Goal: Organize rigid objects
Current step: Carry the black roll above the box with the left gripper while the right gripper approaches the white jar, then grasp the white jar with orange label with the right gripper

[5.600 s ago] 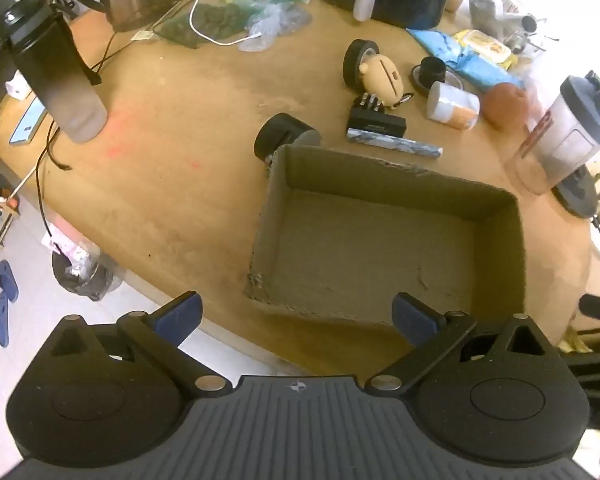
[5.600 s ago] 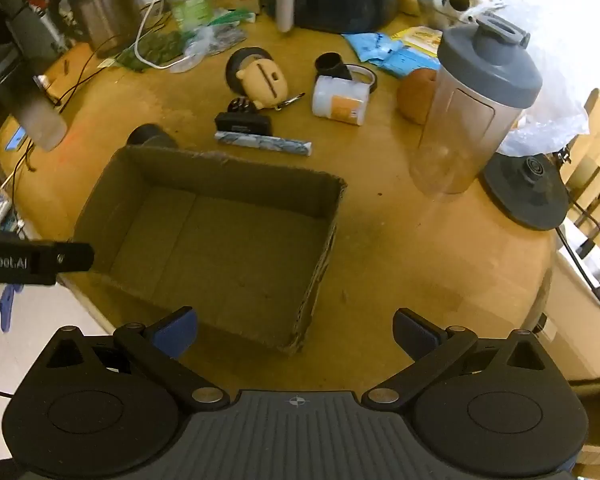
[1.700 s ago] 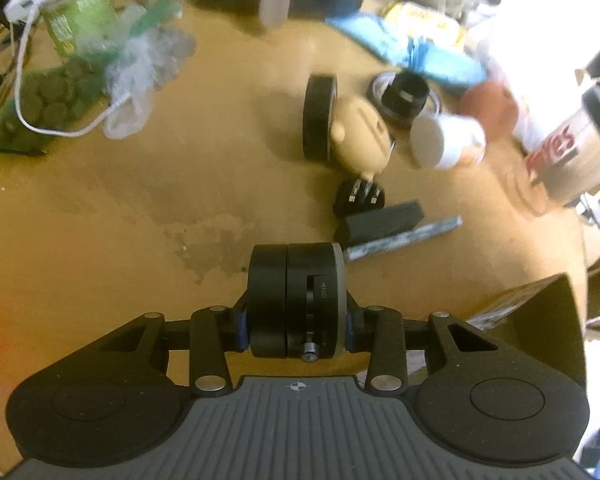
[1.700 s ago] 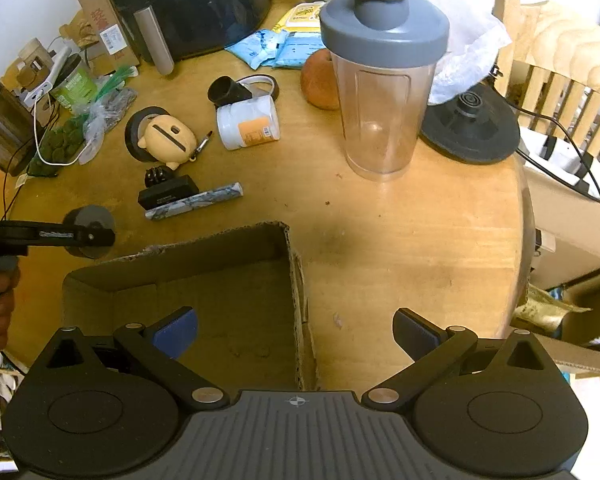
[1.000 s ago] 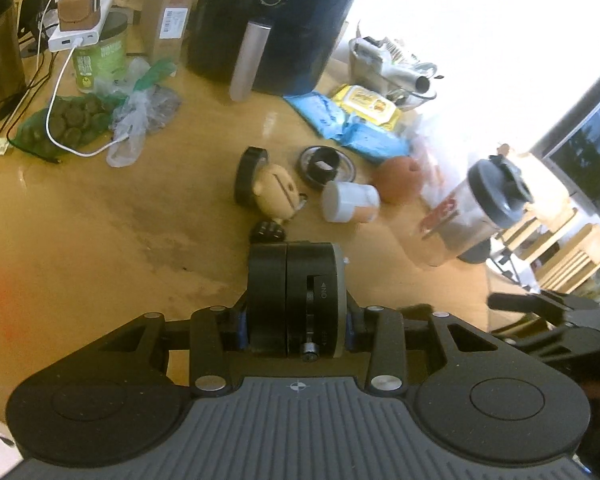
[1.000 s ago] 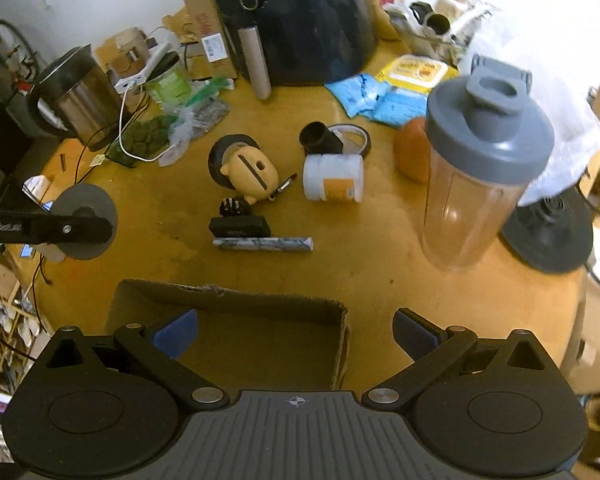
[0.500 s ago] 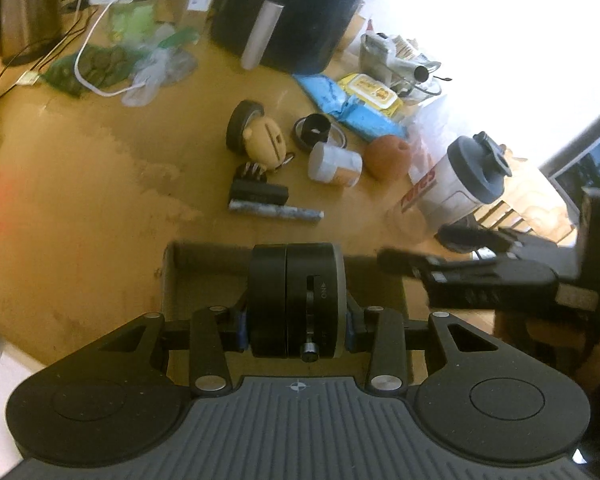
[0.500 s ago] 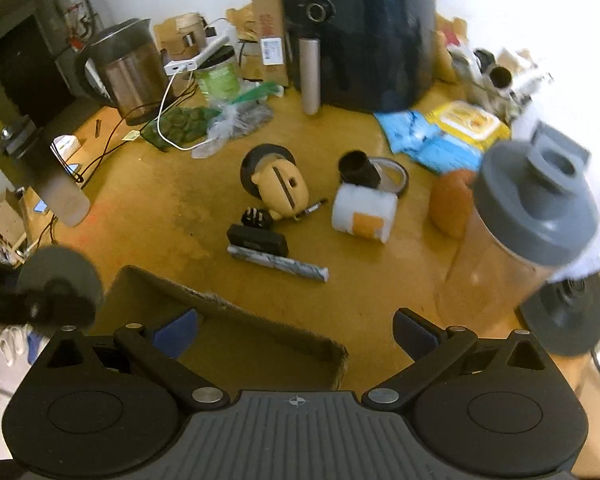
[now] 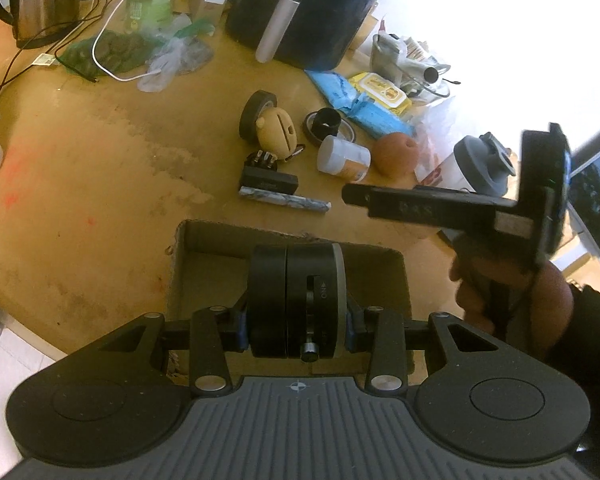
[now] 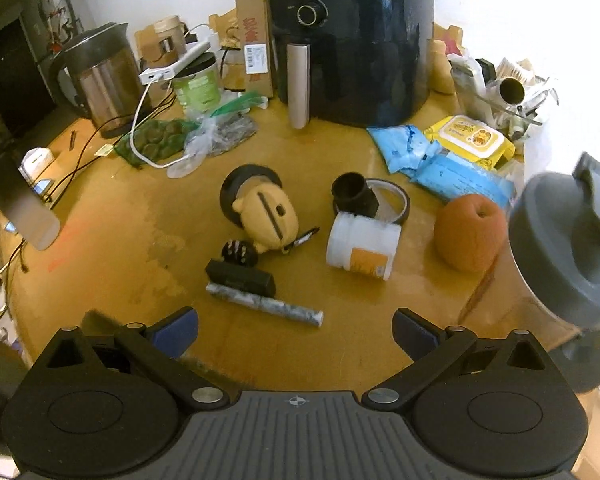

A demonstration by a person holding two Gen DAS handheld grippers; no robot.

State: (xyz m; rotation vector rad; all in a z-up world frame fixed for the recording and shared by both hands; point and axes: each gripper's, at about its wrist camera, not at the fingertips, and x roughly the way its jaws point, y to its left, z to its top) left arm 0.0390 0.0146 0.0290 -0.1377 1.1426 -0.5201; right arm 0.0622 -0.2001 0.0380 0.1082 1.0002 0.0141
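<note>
Rigid objects are mostly still out on the desk [image 10: 100,240]; as far as I can see, the sorting has barely begun. The left hand-held gripper [image 9: 296,320] is closed on a black disc-shaped device [image 9: 296,304] with a small knob on its edge, and holds it over the open cardboard box [image 9: 180,264]. What I can see of the box floor is bare (much of it is hidden behind the disc), so I judge this to be the first piece going in, and it is not yet released.

The right hand-held gripper [image 10: 296,332] is wide open with nothing between its pads, pointed down at the loose cluster: a marbled stick [image 10: 264,304], a black block [image 10: 240,278] touching it, a yellow toy head [image 10: 268,212], a white jar [image 10: 362,246] on its side, an orange ball [image 10: 470,232] and a grey-lidded shaker [image 10: 572,248]. From the left camera that gripper [image 9: 352,196] hangs just beyond the box's far right corner. Everything in that cluster remains to be boxed.
</note>
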